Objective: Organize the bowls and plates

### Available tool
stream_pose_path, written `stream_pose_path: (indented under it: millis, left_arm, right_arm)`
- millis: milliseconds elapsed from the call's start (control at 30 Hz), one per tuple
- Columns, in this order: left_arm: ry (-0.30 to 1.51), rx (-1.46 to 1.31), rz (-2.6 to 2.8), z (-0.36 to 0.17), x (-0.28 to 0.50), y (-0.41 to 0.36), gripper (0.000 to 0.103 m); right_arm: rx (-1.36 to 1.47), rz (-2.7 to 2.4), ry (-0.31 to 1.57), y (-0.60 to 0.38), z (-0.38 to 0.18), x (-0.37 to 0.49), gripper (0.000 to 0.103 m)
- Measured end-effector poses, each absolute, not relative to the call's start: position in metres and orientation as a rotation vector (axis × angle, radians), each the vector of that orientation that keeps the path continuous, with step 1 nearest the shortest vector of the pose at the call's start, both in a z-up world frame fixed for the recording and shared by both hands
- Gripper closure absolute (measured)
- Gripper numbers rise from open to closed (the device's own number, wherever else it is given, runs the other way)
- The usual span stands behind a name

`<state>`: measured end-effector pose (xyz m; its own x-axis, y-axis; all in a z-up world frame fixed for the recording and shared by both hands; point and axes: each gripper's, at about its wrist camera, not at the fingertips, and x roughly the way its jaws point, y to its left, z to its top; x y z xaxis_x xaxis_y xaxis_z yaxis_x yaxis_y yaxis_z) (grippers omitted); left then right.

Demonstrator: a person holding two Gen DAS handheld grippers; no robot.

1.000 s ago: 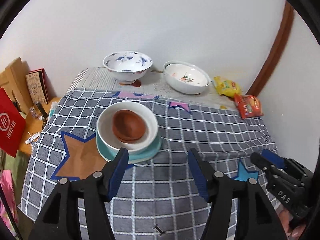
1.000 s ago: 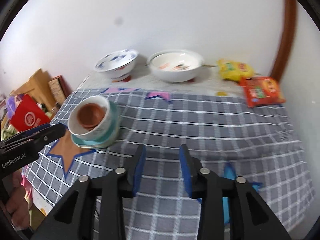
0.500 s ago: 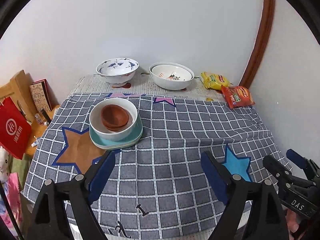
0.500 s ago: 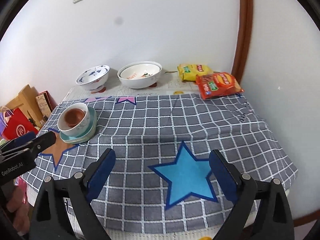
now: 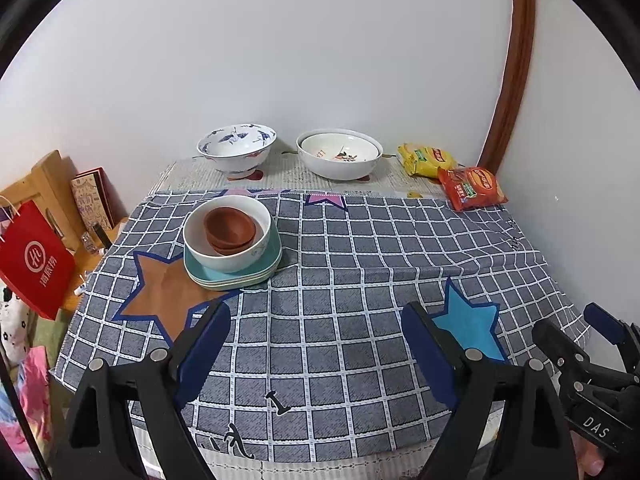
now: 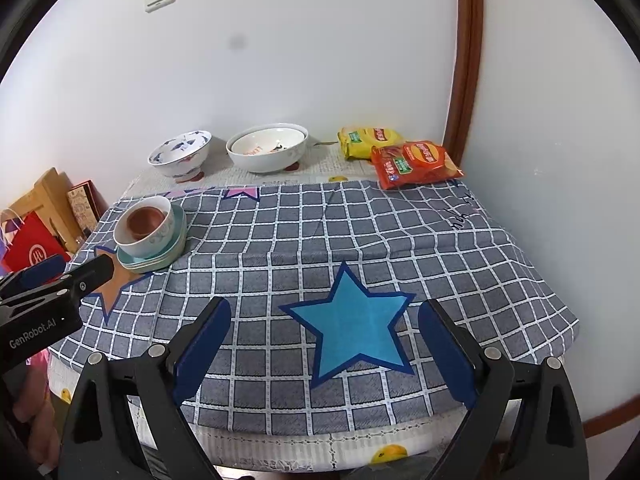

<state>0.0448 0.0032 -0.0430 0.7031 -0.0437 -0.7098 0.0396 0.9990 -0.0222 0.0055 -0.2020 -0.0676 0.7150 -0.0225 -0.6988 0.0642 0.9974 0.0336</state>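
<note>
I hold both grippers over the near edge of the tabletop [image 5: 360, 280], well short of the stack: the left gripper [image 5: 316, 344] has its jaws spread wide with nothing between them, and so does the right gripper [image 6: 324, 344]. The stack sits beside the brown star [image 5: 164, 292]: teal plates [image 5: 240, 274] below, a white bowl [image 5: 228, 236] on them, brown bowls [image 5: 230, 226] nested inside. Behind the stack, by the wall, stand a blue-patterned bowl [image 5: 237, 152] and a plain white bowl [image 5: 339, 154] (apparently still unsorted). I'd reach past the stack, clamp one rim squarely, and lift it level.
</note>
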Motion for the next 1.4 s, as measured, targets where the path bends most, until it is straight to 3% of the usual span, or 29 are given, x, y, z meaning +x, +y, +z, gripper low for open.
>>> stream_pose_path:
  millis: [1400]
  left_arm:
    - [0.786, 0.007, -0.055, -0.0394, 0.0381, -0.0025, 0.016]
  right_arm:
    - [0.057, -0.072, 0.758, -0.2033, -0.0657, -0.0032, 0.009]
